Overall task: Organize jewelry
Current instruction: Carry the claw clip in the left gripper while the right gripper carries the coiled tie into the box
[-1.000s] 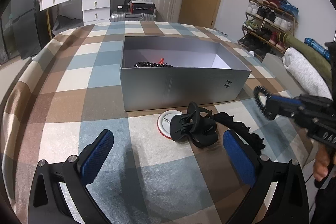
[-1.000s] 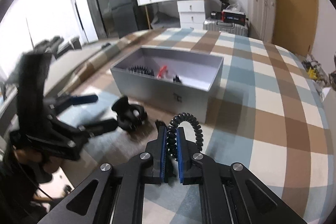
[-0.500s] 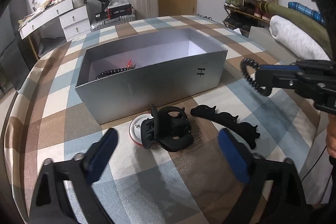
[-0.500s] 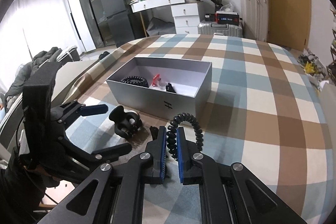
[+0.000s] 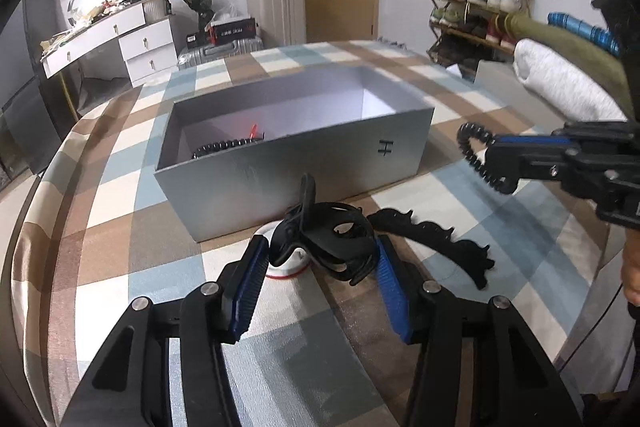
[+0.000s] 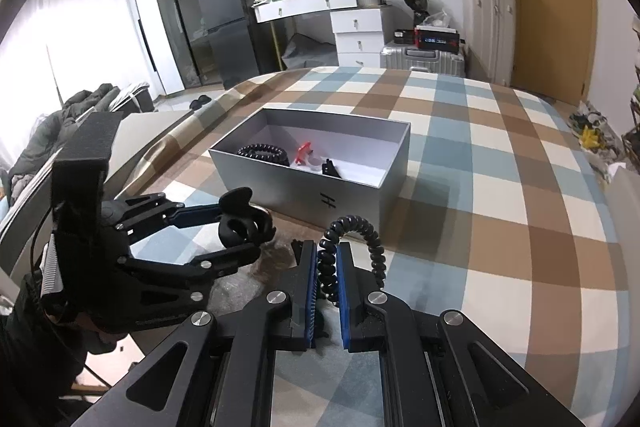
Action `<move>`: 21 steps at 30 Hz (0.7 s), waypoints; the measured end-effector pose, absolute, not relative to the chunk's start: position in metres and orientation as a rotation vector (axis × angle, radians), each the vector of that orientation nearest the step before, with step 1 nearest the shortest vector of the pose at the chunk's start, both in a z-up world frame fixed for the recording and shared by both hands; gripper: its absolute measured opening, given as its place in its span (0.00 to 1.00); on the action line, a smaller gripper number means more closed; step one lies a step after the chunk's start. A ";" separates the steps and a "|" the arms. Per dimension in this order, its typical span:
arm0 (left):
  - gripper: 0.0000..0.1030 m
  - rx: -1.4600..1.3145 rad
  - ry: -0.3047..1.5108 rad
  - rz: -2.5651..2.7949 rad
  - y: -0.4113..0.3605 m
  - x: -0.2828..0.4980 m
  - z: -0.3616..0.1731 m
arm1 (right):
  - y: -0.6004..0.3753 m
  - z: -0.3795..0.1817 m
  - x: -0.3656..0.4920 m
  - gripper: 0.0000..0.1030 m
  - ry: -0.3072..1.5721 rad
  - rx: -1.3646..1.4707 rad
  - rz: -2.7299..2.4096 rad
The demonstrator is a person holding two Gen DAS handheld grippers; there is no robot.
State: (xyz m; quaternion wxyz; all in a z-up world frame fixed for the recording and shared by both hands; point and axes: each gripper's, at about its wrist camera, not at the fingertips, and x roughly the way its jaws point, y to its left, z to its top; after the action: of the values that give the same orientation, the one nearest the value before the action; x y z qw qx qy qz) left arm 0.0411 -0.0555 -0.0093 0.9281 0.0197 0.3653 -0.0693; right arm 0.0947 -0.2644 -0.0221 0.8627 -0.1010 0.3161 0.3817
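A grey open box (image 5: 280,171) stands on the plaid cloth; it also shows in the right wrist view (image 6: 360,195). Inside lie a black spiral tie (image 6: 262,151), a red clip (image 6: 304,149) and a small black clip (image 6: 330,169). My left gripper (image 5: 320,259) has closed around a big black claw clip (image 5: 328,243), pads touching its sides; it is seen from the right wrist too (image 6: 240,223). My right gripper (image 6: 327,267) is shut on a black spiral hair tie (image 6: 356,243) and holds it in the air right of the box (image 5: 480,155).
A red-rimmed white round badge (image 5: 286,263) lies under the claw clip. A black scalloped hair clip (image 5: 436,239) lies to its right. A suitcase, dresser and shoe rack stand beyond the bed.
My left gripper moved forward and its fingers closed from wide open onto the claw clip. My right gripper kept hold of the spiral tie and stayed right of the box.
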 end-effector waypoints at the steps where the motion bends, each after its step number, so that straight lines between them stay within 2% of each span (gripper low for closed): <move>1: 0.47 0.034 0.740 -0.144 -0.055 0.042 -0.008 | -0.264 -0.022 0.095 0.09 0.661 -0.211 0.802; 21: 0.47 -0.145 0.570 -0.111 -0.021 0.040 0.021 | -0.263 -0.006 0.082 0.09 0.557 -0.123 0.845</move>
State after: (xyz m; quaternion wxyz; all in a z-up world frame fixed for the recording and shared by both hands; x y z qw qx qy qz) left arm 0.0397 -0.0213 0.0206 0.9556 -0.0713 0.2807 -0.0547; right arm 0.0820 -0.2630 -0.0056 0.8728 -0.0589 0.2668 0.4044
